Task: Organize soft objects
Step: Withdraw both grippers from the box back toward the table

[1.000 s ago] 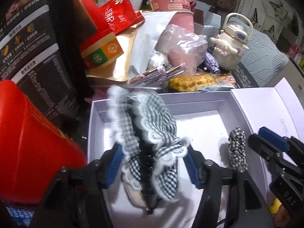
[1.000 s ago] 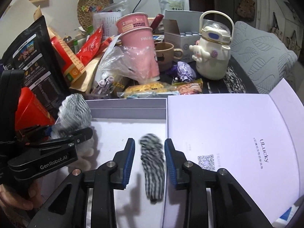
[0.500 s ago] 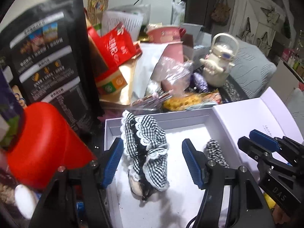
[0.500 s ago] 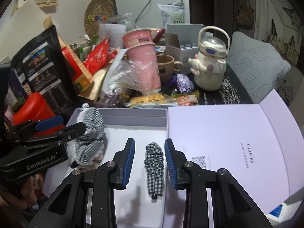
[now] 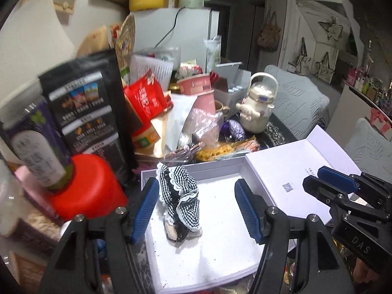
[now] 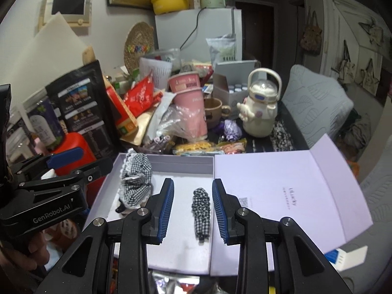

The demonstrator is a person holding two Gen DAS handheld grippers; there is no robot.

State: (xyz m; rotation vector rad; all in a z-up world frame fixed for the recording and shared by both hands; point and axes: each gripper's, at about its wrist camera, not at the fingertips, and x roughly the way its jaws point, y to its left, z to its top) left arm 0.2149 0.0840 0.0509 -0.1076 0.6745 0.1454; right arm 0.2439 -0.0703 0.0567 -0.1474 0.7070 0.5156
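Note:
A black-and-white checked bow with lace trim (image 5: 181,196) lies at the left of an open white box (image 5: 196,169). My left gripper (image 5: 196,210) hovers above it, open, its blue pads well clear of the fabric. A narrow checked hair tie (image 6: 201,210) lies in the box (image 6: 171,159) right of the bow (image 6: 134,181). Over the tie my right gripper (image 6: 193,210) is open, with gaps on both sides. Each gripper shows in the other's view: the left gripper (image 6: 96,159) at the left edge, the right gripper (image 5: 313,177) at the right edge.
The box's lid (image 6: 281,183) lies flat to the right. Behind the box are snack packets, pink cups (image 6: 188,103) and a white character kettle (image 6: 259,107). A red container (image 5: 85,186) and a black bag (image 5: 85,110) crowd the left side.
Both grippers have pulled up and back from the box, so more of the room shows. The bow and the hair tie stay lying in the box.

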